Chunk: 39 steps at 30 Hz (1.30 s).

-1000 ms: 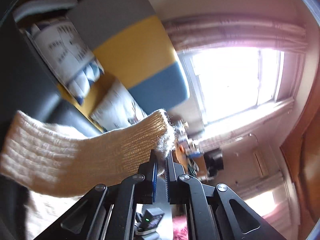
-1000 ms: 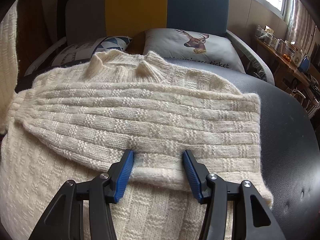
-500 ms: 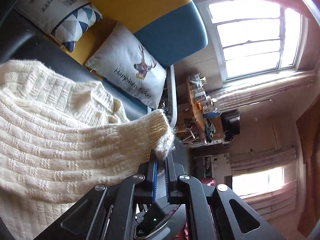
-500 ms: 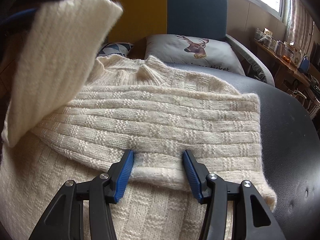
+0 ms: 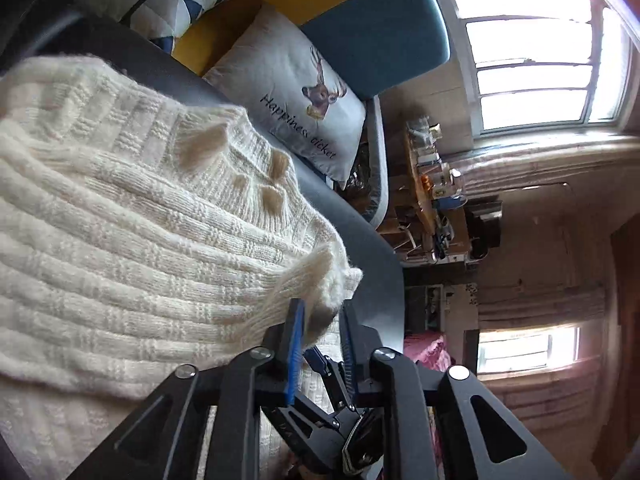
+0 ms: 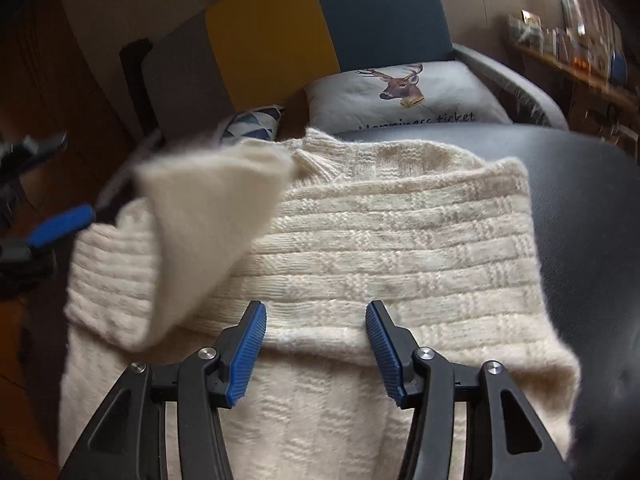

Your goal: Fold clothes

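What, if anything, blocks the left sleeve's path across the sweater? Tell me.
Nothing visible blocks it. The left gripper holds the sleeve by its cuff, lifted above the sweater, whose top is bare knit. The right gripper rests open at the near fold, beside the sleeve's lower end.

**Lettering on the deer cushion only**

One piece of writing can be read. The grey cushion [image 5: 294,92] printed with a stag's head carries a line of dark script under the animal. In the left wrist view it reads "Happiness ticket" in full, running slantwise across the fabric. In the right wrist view the same cushion [image 6: 404,96] shows "ticket" plainly, while the first word is partly cut off by the dark surface's edge. Items on the far shelf are too blurred to read.
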### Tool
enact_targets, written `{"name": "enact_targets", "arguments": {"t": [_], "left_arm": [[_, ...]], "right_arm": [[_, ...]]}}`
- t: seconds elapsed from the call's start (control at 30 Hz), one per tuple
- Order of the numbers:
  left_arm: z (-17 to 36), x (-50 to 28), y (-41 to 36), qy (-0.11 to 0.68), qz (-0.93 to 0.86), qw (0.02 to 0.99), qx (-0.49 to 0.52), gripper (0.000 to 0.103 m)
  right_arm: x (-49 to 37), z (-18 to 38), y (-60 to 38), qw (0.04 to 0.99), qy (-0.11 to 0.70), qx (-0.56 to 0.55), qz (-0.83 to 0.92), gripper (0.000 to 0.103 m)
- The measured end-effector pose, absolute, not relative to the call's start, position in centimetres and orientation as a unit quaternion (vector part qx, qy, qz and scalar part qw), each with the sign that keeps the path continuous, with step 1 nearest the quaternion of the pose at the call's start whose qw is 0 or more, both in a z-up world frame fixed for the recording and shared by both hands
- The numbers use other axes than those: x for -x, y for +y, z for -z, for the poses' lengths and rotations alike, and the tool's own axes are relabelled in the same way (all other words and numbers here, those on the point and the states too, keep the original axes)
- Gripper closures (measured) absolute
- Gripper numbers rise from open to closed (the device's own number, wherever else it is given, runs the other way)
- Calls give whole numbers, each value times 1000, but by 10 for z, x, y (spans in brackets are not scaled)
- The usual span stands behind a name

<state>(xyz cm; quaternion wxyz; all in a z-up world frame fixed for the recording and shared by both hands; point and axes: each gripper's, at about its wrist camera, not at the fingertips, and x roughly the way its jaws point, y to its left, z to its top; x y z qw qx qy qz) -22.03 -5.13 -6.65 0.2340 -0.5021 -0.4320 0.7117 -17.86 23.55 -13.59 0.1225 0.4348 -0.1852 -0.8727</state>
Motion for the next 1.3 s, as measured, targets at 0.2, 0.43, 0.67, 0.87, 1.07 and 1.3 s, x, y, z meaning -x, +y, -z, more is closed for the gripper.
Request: {"name": "enact_targets", "arguments": {"t": [0.2,0.43,0.67,0.87,1.07,1.3], "left_arm": [[64,174,-135,-498,-711,219,445,51],[104,112,-211,-578,-682,175,413,51],[141,82,-236,-639,-645,157,389,51],[158,82,-230,-688,-606,161,365,49],[160,92,-200,-689,-600,173,368,36],[173,118,-189,-705,-596,132,360,36]], "right_arm": [[171,154,246,178,-392,-419,800,48],[180,172,239,154,-469,-409,767,47],[185,148,191,129,-299,-447,833,58],[201,105,160,112,-159,-447,873,95],[219,58,146,129,-83,-424,893,95],[213,5,181,131,-108,-376,911,95]]}}
